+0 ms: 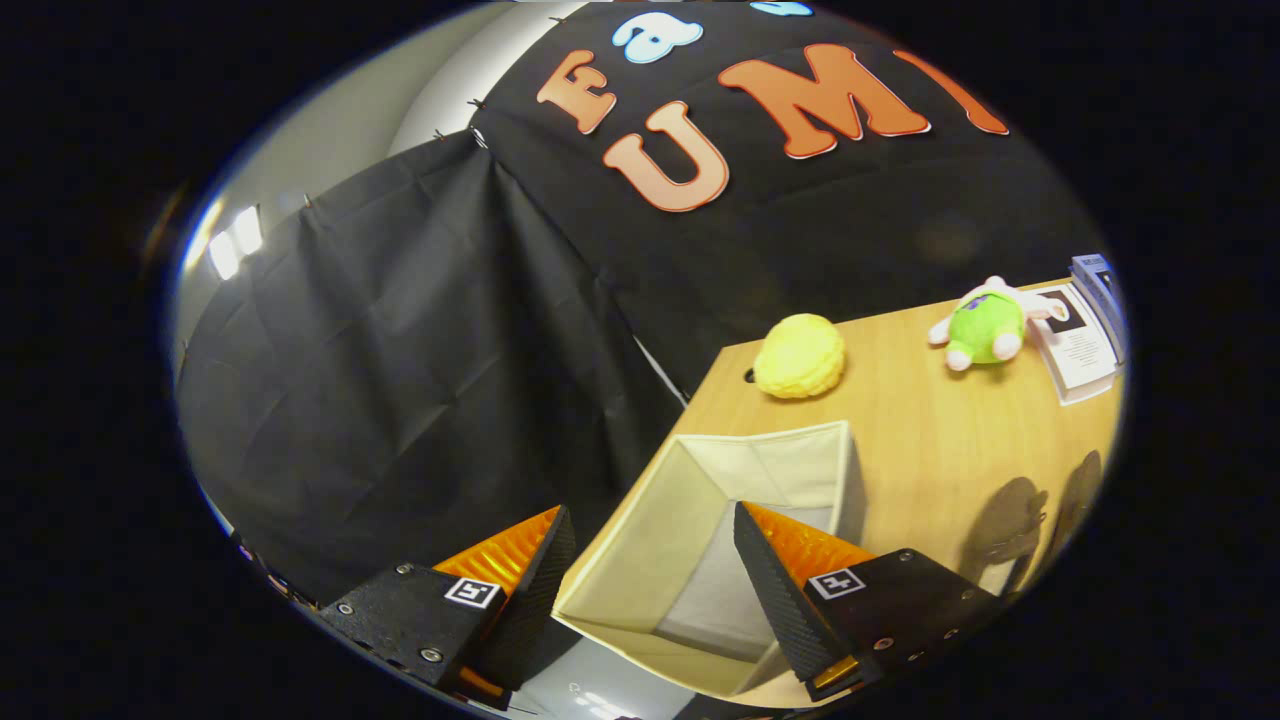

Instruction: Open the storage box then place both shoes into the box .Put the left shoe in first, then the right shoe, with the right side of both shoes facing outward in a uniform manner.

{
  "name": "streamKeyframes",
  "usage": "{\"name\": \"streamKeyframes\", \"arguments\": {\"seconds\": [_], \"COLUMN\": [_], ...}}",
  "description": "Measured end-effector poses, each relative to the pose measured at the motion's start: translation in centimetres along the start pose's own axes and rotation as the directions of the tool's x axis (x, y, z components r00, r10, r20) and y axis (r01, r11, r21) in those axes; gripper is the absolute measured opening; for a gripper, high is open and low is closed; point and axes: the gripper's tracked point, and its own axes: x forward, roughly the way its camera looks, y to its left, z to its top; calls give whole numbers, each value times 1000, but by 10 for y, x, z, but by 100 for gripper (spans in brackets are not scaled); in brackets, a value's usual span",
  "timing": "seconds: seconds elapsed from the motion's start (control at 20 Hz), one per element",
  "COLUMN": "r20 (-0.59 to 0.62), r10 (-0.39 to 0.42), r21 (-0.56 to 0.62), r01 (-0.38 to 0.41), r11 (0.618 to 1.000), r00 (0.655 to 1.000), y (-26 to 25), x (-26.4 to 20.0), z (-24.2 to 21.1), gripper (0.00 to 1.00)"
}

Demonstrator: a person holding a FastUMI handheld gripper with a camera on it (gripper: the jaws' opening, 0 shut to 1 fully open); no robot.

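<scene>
Wooden table: open storage box seemingly below spread, empty claw.

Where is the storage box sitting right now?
In the gripper view the open storage box sits at the wooden table's near corner, between and just ahead of the open tongs, with the yellow plush beyond it.

The gripper's right finger hid part of the box's floor, and booklets on the surface were cut off.
</scene>
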Motion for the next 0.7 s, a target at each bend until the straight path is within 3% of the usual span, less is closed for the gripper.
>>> {"name": "streamKeyframes", "arguments": {"seconds": [0.35,0.7], "r20": [-55,-93], "r10": [-233,-367], "r21": [-136,-148], "r01": [224,352], "r11": [965,924], "r00": [971,925], "y": [-96,-170], "x": [-45,-74], "z": [-25,-49], "gripper": [96,93]}}
